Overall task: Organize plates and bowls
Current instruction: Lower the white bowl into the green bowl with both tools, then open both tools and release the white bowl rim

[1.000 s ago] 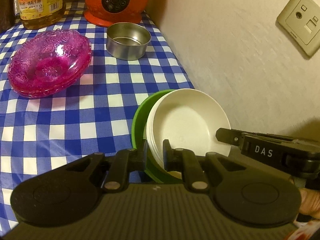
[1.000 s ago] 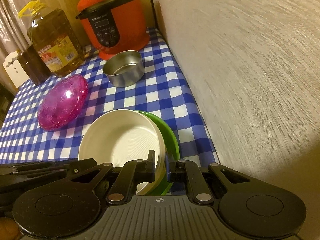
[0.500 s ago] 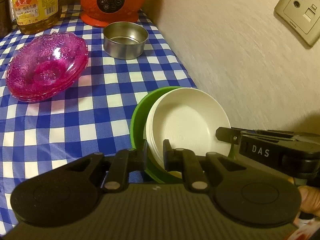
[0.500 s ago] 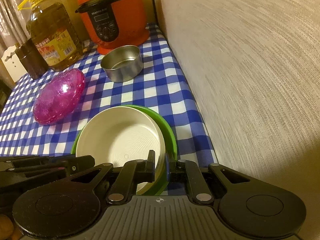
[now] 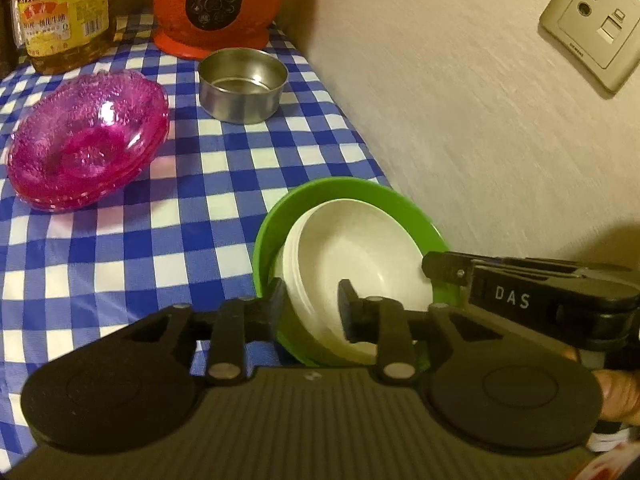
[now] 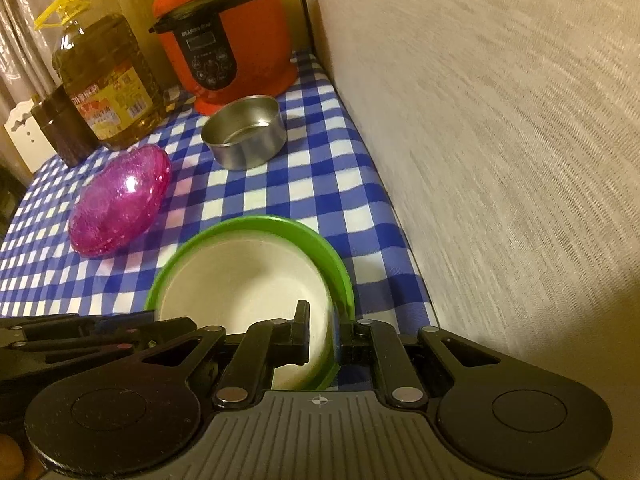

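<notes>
A stack of white bowls (image 5: 360, 252) sits nested in a green bowl (image 5: 304, 200), also seen in the right wrist view (image 6: 248, 280). My left gripper (image 5: 312, 304) is shut on the stack's near left rim. My right gripper (image 6: 324, 328) is shut on its right rim; that gripper shows in the left wrist view (image 5: 520, 296). The stack is held low over the blue checked tablecloth (image 5: 120, 248). Stacked pink glass bowls (image 5: 88, 140) and a steel bowl (image 5: 242, 84) rest further back.
A red pressure cooker (image 6: 228, 36), an oil bottle (image 6: 104, 84) and a dark jar (image 6: 60, 132) stand at the back. A wall (image 6: 500, 140) with a socket (image 5: 592, 24) runs close along the right edge of the table.
Both grippers have carried the bowl stack forward and lower, toward the steel bowl and cooker. The green bowl's rim now shows more around the white bowls. The grips are unchanged.
</notes>
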{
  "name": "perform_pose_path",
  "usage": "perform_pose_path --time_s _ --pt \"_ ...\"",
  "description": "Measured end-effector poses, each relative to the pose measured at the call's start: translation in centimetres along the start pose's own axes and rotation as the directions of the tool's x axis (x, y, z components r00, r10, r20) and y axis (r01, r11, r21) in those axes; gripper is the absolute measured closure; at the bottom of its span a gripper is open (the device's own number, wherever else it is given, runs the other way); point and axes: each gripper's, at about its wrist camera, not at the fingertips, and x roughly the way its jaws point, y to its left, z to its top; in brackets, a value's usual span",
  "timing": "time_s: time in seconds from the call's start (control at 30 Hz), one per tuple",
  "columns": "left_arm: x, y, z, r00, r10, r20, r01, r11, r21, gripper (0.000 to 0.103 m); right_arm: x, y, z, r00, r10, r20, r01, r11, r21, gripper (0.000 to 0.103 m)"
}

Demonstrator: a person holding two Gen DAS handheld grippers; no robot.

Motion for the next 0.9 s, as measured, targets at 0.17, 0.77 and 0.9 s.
perform_pose_path --time_s 0.17,0.77,0.9 --pt "-0.6 0.1 0.2 1.000 -0.005 0.020 0.005 1.000 -0.001 0.071 -0.4 -0.2 0.2 1.000 0.003 0.016 -0.003 1.000 0.009 0.091" --pt "-0.9 3.2 0.2 0.998 -0.011 0.061 0.015 0.998 -0.057 0.071 -2.2 -0.4 -1.1 0.997 0.052 0.053 -0.056 0.996 0.069 0.090" --pt "-0.1 3.3 0.5 0.999 -0.021 0.049 0.023 0.999 -0.042 0.070 -2.3 -0.5 -1.1 0.997 0.054 0.060 -0.058 0.996 0.071 0.090"
